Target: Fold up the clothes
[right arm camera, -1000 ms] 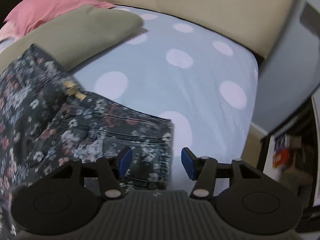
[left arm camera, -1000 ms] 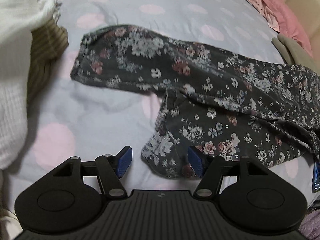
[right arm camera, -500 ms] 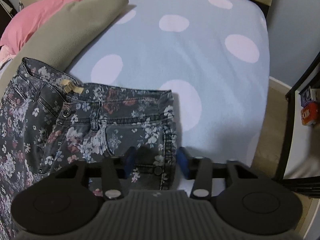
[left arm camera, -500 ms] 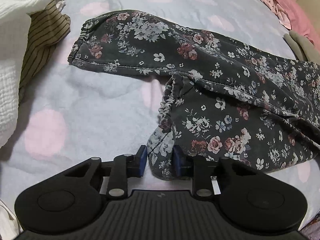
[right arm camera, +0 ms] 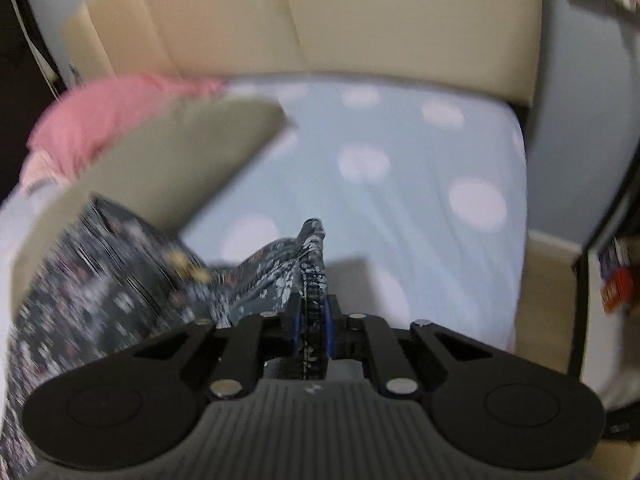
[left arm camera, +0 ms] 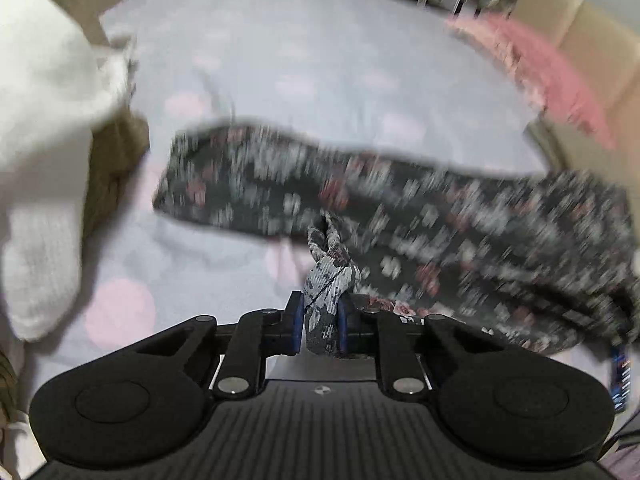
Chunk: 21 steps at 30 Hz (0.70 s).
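- Half a second ago both claws sat low with their blue pads closing on the floral trousers (left arm camera: 400,216) lying flat on the bed (left arm camera: 320,60); now both views are blurred and tilted up, which suggests the cloth is being lifted.
- The left claw (left arm camera: 319,322) is nearly closed, pinching a bunched hem of one leg; the other leg lies across the bed farther off.
- The right claw (right arm camera: 313,330) is nearly closed on the stitched waistband edge (right arm camera: 313,280).
- With both ends gripped, I judge the fold is starting.
- Only the left view shows the white garment (left arm camera: 44,152) at far left.
- Only the right view shows the olive garment (right arm camera: 160,168) and beige headboard (right arm camera: 360,16).
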Available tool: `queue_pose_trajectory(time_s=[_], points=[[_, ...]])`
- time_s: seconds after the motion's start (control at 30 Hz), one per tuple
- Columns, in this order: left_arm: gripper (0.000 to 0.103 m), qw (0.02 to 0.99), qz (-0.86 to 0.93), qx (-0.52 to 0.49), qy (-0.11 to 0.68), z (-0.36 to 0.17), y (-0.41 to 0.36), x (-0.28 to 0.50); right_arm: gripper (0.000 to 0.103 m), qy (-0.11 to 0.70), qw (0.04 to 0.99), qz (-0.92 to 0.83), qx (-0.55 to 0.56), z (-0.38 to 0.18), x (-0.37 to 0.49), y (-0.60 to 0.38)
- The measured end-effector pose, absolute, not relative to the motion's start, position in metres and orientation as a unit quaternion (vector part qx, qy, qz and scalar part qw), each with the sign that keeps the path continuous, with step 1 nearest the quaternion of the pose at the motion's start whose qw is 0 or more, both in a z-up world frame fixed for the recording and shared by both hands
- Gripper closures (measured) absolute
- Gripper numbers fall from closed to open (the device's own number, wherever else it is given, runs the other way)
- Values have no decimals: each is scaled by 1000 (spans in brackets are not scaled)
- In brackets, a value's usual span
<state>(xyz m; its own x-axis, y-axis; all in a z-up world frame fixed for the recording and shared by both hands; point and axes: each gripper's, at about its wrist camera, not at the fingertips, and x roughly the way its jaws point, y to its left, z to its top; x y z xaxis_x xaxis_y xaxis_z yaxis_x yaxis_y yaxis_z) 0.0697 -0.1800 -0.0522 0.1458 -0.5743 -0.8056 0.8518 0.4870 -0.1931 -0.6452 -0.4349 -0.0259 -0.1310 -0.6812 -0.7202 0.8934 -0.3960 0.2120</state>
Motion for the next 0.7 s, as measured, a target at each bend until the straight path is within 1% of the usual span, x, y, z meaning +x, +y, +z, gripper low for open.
queue_pose_trajectory(time_s=[0.13,0.2,0.4,0.7], points=[[89,766,-490,128,396,-9,-164,76,91,111,558,-739,360,-5,-636,-435],[89,775,-487,117,385,9,-157,85,91,111,564,-740,348,3,-630,-438],[89,787,-471,78,390,45,-108,109,91,106,566,-745,336,16,-619,-438],[89,763,-477,88,427,29,-48,88,91,101,552,-760,329,31,-616,-426]])
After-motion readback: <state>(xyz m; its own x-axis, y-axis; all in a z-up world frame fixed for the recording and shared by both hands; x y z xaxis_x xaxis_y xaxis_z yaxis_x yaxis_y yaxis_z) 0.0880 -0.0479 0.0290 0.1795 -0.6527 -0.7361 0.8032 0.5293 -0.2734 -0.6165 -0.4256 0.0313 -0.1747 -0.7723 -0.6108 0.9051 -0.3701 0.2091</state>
